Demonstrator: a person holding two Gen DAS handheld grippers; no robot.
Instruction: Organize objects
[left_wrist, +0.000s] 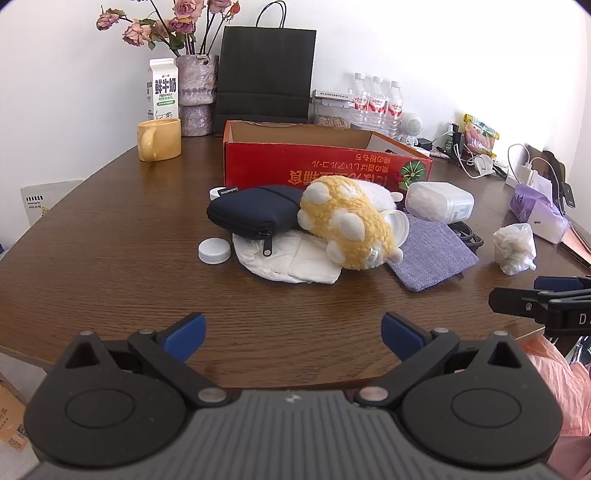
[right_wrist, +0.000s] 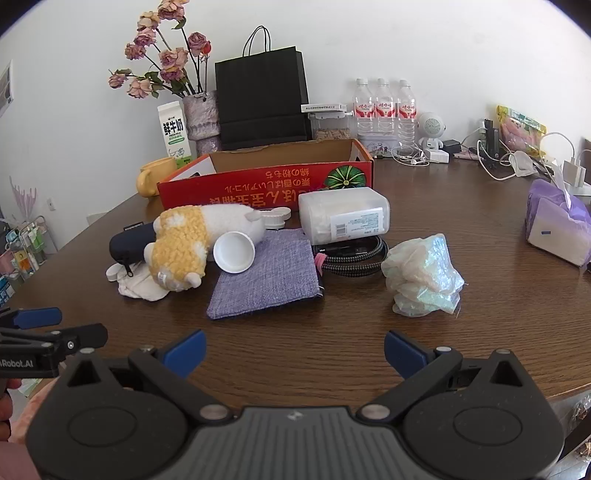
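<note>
A yellow and white plush toy (left_wrist: 347, 221) (right_wrist: 184, 240) lies in a pile on the brown table (left_wrist: 129, 240), in front of an open red cardboard box (left_wrist: 295, 162) (right_wrist: 266, 177). Around it lie a navy zip pouch (left_wrist: 251, 212) (right_wrist: 127, 242), a white cloth (left_wrist: 291, 260), white lids (left_wrist: 214, 251) (right_wrist: 234, 253), a purple fabric square (left_wrist: 432, 254) (right_wrist: 269, 273), a clear cotton-pad box (left_wrist: 439, 201) (right_wrist: 343, 216), a braided cable (right_wrist: 354, 256) and a crumpled plastic bag (left_wrist: 515, 249) (right_wrist: 423, 278). My left gripper (left_wrist: 293, 334) and right gripper (right_wrist: 295, 350) hover open near the table's front edge, short of the pile, nothing between their fingers.
At the back stand a yellow mug (left_wrist: 159, 140), a milk carton (left_wrist: 162, 88), a vase of dried roses (left_wrist: 195, 96), a black paper bag (left_wrist: 266, 74) and three water bottles (right_wrist: 384, 107). Chargers, cables and a purple tissue pack (right_wrist: 557, 221) crowd the right side.
</note>
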